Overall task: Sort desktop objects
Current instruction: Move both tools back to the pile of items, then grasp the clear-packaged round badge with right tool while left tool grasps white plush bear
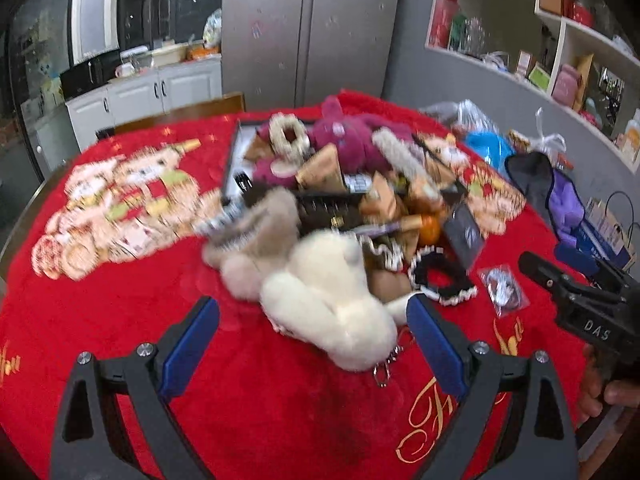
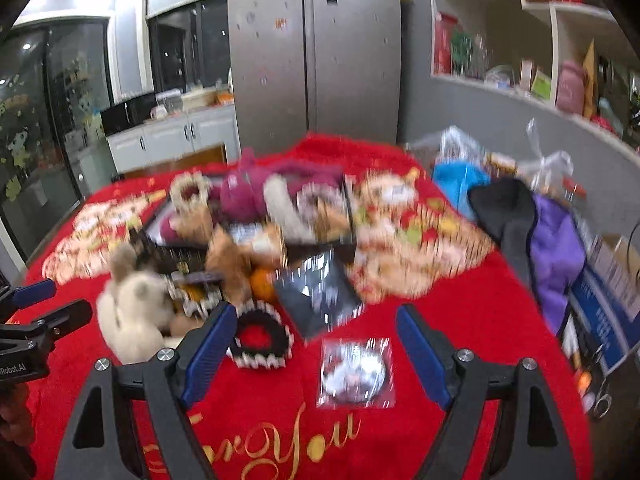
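1. Left gripper (image 1: 312,330): jaws apart, empty, flanking the fluffy white plush toy (image 1: 336,300) on the red tablecloth (image 1: 120,320).
2. Right gripper (image 2: 316,330): jaws apart, empty, above the clear plastic packet (image 2: 354,372), beside the black-and-white scrunchie (image 2: 260,338).

You have two plush toys: white (image 1: 332,300), magenta (image 1: 352,136). Two scrunchies: black (image 2: 260,338), cream (image 1: 286,136). One orange (image 1: 430,229).

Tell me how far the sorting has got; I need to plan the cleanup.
Nothing looks sorted yet: the white plush toy, black scrunchie, clear packet and magenta plush all lie in one jumble on the red cloth. Both the left gripper and right gripper stand open and empty above the pile. The whole sort remains.
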Available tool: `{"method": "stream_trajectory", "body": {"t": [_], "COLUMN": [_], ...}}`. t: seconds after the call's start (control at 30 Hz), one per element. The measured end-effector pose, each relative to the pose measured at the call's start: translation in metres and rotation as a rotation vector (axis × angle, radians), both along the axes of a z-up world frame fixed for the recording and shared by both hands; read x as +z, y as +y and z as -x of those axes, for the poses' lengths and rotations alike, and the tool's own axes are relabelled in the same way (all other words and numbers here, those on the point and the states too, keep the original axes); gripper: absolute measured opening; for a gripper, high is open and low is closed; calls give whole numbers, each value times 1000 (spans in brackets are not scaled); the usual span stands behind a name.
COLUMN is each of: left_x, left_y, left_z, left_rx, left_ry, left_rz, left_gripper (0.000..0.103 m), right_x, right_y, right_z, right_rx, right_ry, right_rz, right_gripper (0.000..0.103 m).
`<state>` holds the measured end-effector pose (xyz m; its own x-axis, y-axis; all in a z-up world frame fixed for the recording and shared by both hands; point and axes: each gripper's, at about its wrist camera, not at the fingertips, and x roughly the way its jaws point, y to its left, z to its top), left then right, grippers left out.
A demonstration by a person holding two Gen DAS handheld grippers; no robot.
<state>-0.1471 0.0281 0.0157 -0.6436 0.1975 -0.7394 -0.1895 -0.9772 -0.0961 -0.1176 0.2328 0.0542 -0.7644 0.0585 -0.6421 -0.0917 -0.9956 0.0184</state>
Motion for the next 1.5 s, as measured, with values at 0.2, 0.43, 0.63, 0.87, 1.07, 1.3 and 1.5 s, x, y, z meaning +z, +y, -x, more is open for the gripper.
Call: {"method": "stream_trajectory", "body": {"t": [0.2,0.43,0.63,0.87,1.07,1.3,1.5], "left_x": [-26,-47,-60,-68,-68,-61,-56], "left_y": [9,16,18,16,18,22,25], "left_z": [11,22,30,37,38,31,23], "left_rx": [0,-23,-26,-27,-31,-68,-68], "left_ry": [-60,-120,-161,-198,-192,-187,-163], "left_rz": [0,0,5,-13,0,-23,-13], "left_gripper": [96,96,96,96,92,54,42], "right_x": [-35,-58,-75,-80,-81,-79,-77], "right_y": [9,26,28,27,16,14,17], "right_z": [2,9,15,17,19,18,15], "right_rx": [-30,-69,-75,-91,-81,-64,-68], "right_ry": [-87,-143,-188,-195,-208,-191,-175], "right_rz": [17,60,63,53,-13,-15,13], "right_gripper": [84,84,84,84,75,61,60]}}
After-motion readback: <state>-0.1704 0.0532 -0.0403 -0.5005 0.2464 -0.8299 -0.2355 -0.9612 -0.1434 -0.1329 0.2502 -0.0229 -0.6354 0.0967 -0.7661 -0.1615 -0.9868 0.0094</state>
